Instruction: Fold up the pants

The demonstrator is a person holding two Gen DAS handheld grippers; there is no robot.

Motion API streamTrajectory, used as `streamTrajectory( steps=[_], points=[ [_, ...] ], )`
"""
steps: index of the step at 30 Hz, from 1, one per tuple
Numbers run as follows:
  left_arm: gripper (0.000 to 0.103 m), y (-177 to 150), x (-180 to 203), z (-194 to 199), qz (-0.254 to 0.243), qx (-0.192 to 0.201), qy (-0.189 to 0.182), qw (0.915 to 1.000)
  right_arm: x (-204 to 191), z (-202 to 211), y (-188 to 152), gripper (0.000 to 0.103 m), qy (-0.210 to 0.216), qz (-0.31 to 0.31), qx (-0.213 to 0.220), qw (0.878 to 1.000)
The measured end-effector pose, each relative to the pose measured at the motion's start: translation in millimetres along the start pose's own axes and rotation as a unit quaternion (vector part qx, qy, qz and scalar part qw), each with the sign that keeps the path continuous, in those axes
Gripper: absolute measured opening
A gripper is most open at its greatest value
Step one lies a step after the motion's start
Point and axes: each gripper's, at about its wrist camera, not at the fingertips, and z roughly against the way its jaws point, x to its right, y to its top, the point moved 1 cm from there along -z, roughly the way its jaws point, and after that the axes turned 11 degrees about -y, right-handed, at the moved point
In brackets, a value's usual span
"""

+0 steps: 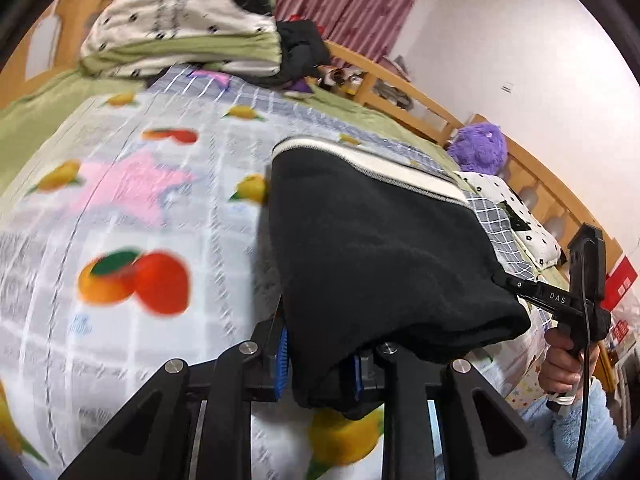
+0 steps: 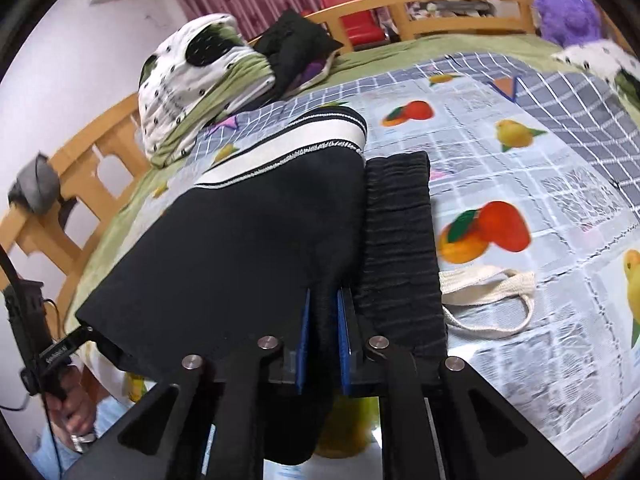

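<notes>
Black pants (image 1: 376, 248) with a white striped side band (image 1: 360, 156) are held up over the fruit-print bedspread (image 1: 120, 208). My left gripper (image 1: 320, 368) is shut on one corner of the pants' near edge. My right gripper (image 2: 324, 344) is shut on the other corner, and it also shows at the right of the left wrist view (image 1: 504, 280). In the right wrist view the pants (image 2: 240, 248) stretch left to the other gripper (image 2: 86, 332). The black elastic waistband (image 2: 400, 232) lies on the bed with its cream drawstring (image 2: 488, 288) loose beside it.
A folded quilt (image 2: 188, 80) and dark clothes (image 2: 296, 52) are piled at the bed's far end. A purple plush toy (image 2: 568, 12) and a spotted pillow (image 1: 516, 204) lie by the wooden bed rail (image 2: 452, 4). A grey cloth (image 2: 36, 188) hangs on the bedpost.
</notes>
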Motion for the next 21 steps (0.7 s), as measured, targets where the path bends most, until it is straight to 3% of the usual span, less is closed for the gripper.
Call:
streamTrajectory(
  steps=[11, 13, 15, 21],
  points=[
    [0.027, -10, -10, -12, 0.053, -0.032, 0.03, 0.9976, -16, -1, -4, 0.021, -0.045, 0.001, 0.036, 0.998],
    [0.027, -11, -11, -12, 0.058, -0.034, 0.03, 0.9973, -20, -1, -4, 0.027, -0.055, 0.009, 0.042, 0.998],
    [0.028, -11, -12, -11, 0.06, -0.033, 0.03, 0.9972, -25, -3, -4, 0.033, -0.058, 0.017, 0.036, 0.998],
    [0.028, -12, -10, -12, 0.063, -0.038, 0.034, 0.9967, -22, -7, 1, 0.034, -0.051, 0.008, 0.006, 0.999]
  ],
)
